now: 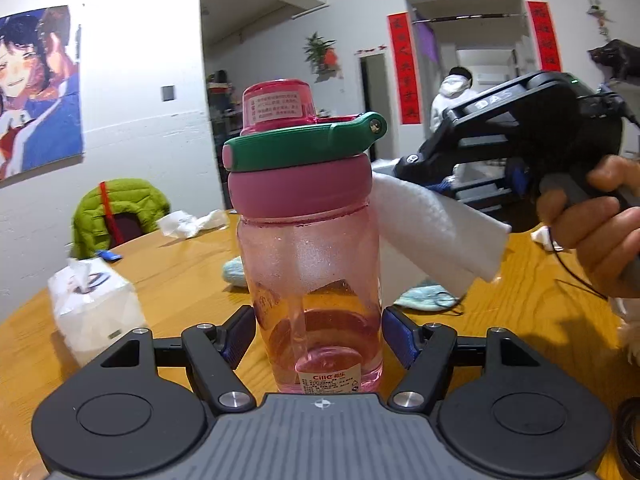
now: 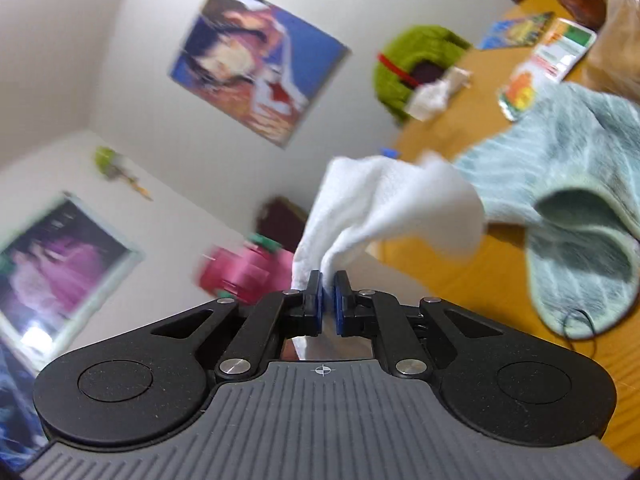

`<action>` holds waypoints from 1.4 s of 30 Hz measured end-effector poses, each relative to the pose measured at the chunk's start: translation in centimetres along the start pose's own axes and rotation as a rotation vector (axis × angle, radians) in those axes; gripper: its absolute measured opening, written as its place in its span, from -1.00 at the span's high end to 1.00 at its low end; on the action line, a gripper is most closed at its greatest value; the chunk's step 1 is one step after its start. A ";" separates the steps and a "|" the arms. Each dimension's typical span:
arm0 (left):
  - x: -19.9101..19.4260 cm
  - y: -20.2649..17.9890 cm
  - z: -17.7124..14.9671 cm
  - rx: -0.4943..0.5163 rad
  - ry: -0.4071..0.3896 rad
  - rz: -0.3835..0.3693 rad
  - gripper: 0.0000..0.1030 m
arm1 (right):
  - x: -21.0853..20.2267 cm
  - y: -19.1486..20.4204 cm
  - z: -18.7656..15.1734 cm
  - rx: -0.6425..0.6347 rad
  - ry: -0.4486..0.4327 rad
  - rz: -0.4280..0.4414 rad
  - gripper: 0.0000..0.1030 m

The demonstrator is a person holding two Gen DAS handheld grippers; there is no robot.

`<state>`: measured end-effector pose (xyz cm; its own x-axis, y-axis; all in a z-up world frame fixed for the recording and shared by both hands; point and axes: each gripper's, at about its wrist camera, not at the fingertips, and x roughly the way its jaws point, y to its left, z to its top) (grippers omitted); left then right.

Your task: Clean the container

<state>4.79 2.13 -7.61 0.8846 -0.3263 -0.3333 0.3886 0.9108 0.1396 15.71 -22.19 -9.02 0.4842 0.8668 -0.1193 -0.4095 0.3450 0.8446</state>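
A clear pink water bottle (image 1: 316, 280) with a pink lid and green handle stands upright on the wooden table (image 1: 180, 264). My left gripper (image 1: 318, 338) is shut on its lower body, blue pads against both sides. My right gripper (image 2: 328, 300) is shut on a white folded cloth (image 2: 384, 204). In the left wrist view the cloth (image 1: 436, 228) hangs from the right gripper (image 1: 404, 168) and touches the bottle's right side below the lid. The bottle's lid (image 2: 244, 268) shows blurred in the right wrist view.
A tissue pack (image 1: 94, 308) lies at the table's left. Light blue socks (image 2: 572, 208) lie behind the bottle. Crumpled tissue (image 1: 188, 222) and a green jacket (image 1: 116, 208) are at the far edge. Snack packets (image 2: 548, 60) lie on the table. A person (image 1: 452, 92) stands in the doorway.
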 end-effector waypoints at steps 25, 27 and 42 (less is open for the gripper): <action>-1.0 -2.5 0.7 0.013 0.041 0.029 -0.53 | 4.2 -1.4 0.0 -0.021 0.008 -0.161 0.79; -0.6 -1.7 0.9 -0.007 0.035 0.034 -0.49 | 3.8 -1.3 0.3 -0.027 0.068 -0.192 0.79; -0.4 -1.2 0.7 -0.027 0.018 0.049 -0.39 | 0.4 0.7 -0.4 -0.042 -0.018 -0.007 0.77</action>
<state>4.14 0.94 -6.97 0.8974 -0.2768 -0.3436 0.3377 0.9320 0.1313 15.35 -21.43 -8.64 0.5004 0.8580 -0.1154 -0.4379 0.3658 0.8212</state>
